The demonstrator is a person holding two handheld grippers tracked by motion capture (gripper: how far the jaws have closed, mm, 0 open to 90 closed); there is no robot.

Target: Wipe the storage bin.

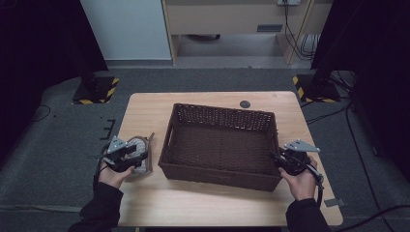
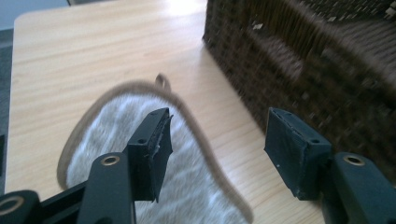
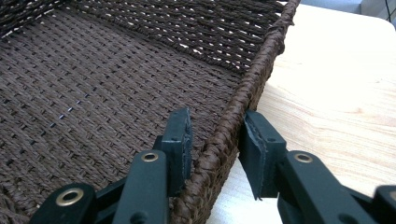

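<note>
A dark brown woven basket stands in the middle of the wooden table. Left of it lies a grey fuzzy mitt with brown trim and a hanging loop. My left gripper hovers just above the mitt, its jaws open and bare, with the basket's left wall close on the right. My right gripper straddles the basket's right wall. One pad is inside and one outside, both pressed on the rim, so the right gripper is shut on it. The basket is empty.
A small black round disc lies on the table behind the basket. Bare wood runs along the front edge and to the right of the basket. Two stand bases with yellow-black stripes sit on the floor beyond the table.
</note>
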